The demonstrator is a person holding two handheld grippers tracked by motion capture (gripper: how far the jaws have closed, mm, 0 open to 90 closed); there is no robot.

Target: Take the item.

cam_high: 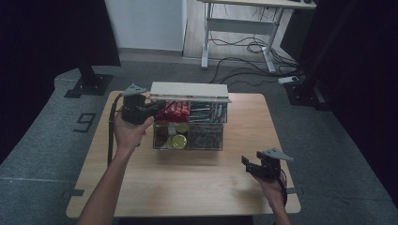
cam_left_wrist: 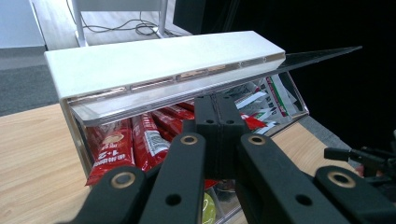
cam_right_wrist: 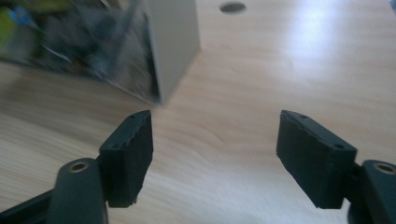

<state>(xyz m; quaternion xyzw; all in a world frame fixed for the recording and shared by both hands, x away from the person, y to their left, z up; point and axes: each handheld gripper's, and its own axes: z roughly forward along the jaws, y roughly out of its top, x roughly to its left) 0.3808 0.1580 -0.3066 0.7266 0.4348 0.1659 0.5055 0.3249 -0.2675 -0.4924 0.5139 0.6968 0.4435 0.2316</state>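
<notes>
A clear plastic box stands mid-table with a white lid raised over its far side. Inside lie red sachets, a yellow-green round item and silvery packets. My left gripper is at the box's upper left corner. In the left gripper view its jaws are shut together, tips just under the lid's clear edge, above the red sachets. My right gripper hovers over the table's front right, open, with nothing between its jaws. The box's corner lies ahead of it.
The wooden table has bare surface in front of the box and to both sides. A small round hole marks the tabletop. On the floor behind stand a white desk frame with loose cables and a dark stand base.
</notes>
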